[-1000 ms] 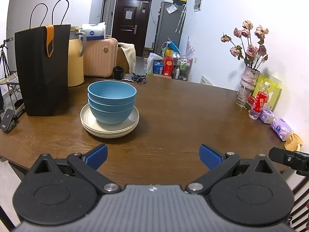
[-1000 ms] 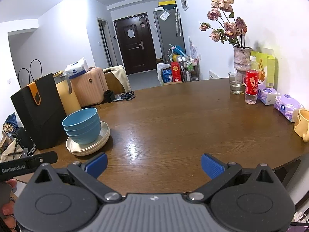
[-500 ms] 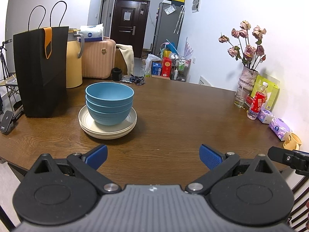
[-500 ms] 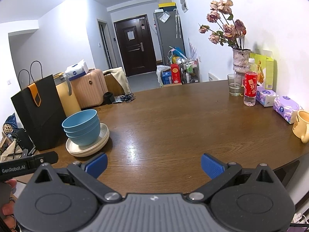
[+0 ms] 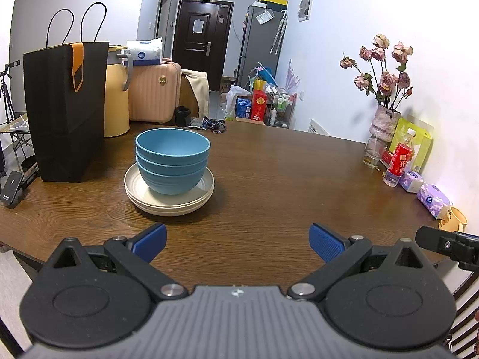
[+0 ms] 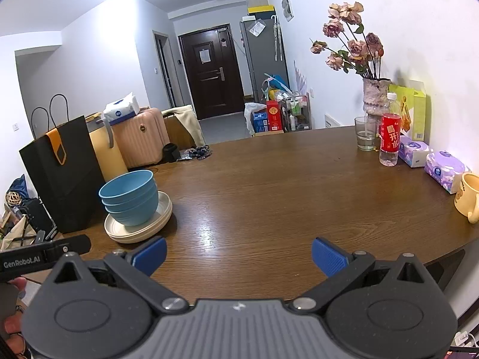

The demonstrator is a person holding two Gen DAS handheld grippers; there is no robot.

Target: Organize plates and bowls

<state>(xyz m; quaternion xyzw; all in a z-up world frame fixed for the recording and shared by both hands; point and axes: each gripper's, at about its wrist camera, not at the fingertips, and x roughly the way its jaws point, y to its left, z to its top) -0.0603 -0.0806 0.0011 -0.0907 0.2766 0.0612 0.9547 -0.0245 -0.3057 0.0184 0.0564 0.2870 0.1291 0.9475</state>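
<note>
The left gripper (image 5: 238, 240) is hovering over the near edge of the bench (image 5: 284, 179) with its jaws spread wide and gripping nothing. The right gripper (image 6: 239, 254) is doing the same, jaws released and empty.

The stack of blue bowls (image 5: 172, 161) is sitting nested, three deep by the look of the rims, on a stack of cream plates (image 5: 169, 200). From the left jaws the pile is lying ahead and a little to the left, roughly in line with the left blue pad. From the right jaws it is lying ahead and well off to the left, beyond the left pad (the tip of the other gripper is showing at that edge of the right view).

So the left gripper is looking like the nearer one, and a short forward reach with a slight leftward shift would likely bring its jaws to the bowl rims. The bowls are round, so there is no long axis to line up with; the rim is standing upright and open upward. A black paper bag (image 5: 64, 110) is standing just left of the pile, which is leaving little room on that side.
</note>
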